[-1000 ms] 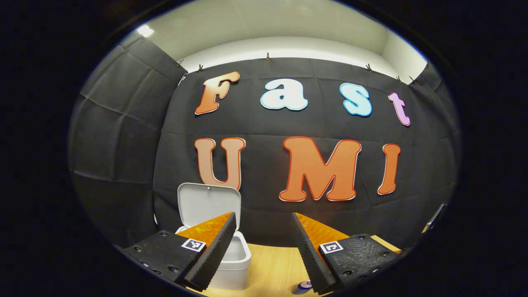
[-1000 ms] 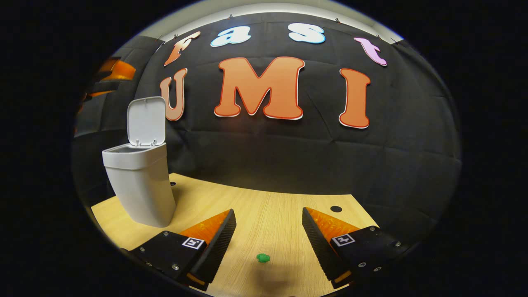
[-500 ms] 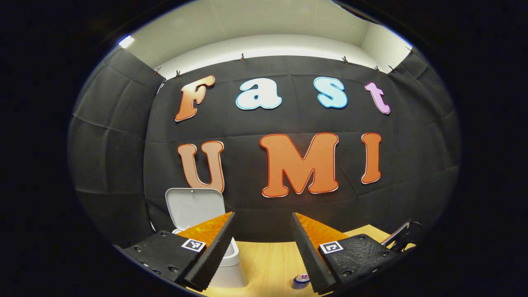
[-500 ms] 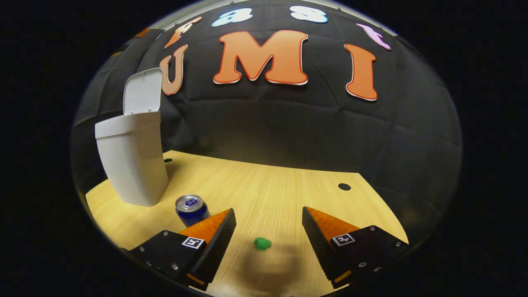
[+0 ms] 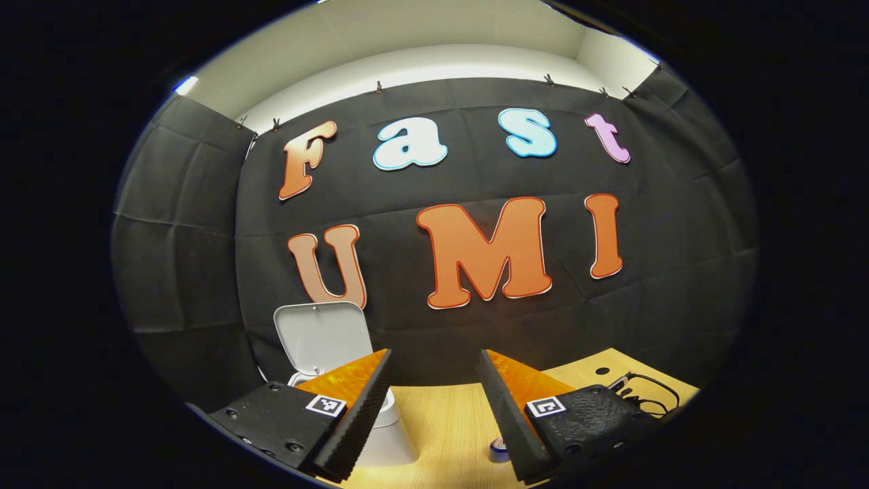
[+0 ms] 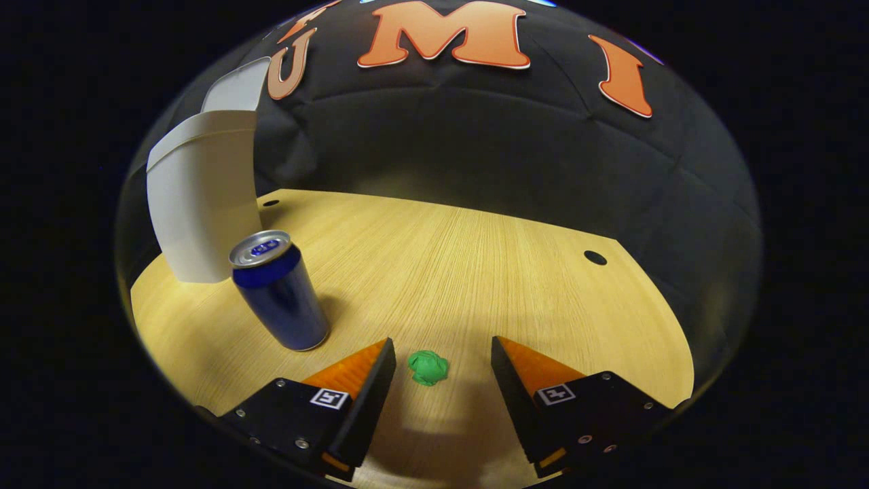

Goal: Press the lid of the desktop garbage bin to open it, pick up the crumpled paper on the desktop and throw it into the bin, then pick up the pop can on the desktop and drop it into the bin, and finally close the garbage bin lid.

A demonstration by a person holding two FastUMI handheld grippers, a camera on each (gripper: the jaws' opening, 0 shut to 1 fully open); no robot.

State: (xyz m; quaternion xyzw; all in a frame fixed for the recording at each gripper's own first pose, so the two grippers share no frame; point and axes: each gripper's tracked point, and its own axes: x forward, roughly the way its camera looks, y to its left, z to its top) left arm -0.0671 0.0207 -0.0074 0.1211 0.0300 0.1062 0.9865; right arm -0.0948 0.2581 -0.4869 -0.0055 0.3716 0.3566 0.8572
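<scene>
Pale wood surface [image 5: 441, 428] in the left gripper view, with the white bin [image 5: 390, 435] standing behind the left claw [image 5: 432, 407], lid [image 5: 320, 335] up and open. Wide open, that claw, gripping nothing, held high above the surface. A sliver of the can [image 5: 497, 450] beside the right finger.

In the right gripper view, wide open too, the right claw [image 6: 441, 390], empty, low over the surface [image 6: 475, 272]. Green crumpled paper [image 6: 428, 367] lying on the wood between the fingertips, slightly nearer the left one, touching neither. Blue can [image 6: 280, 291] upright, off to the left, near the bin [image 6: 200, 197].

Likely step: picking up the paper. Best to go straight down, centre the wad in the gap, close gently, and keep clear of the can.
</scene>
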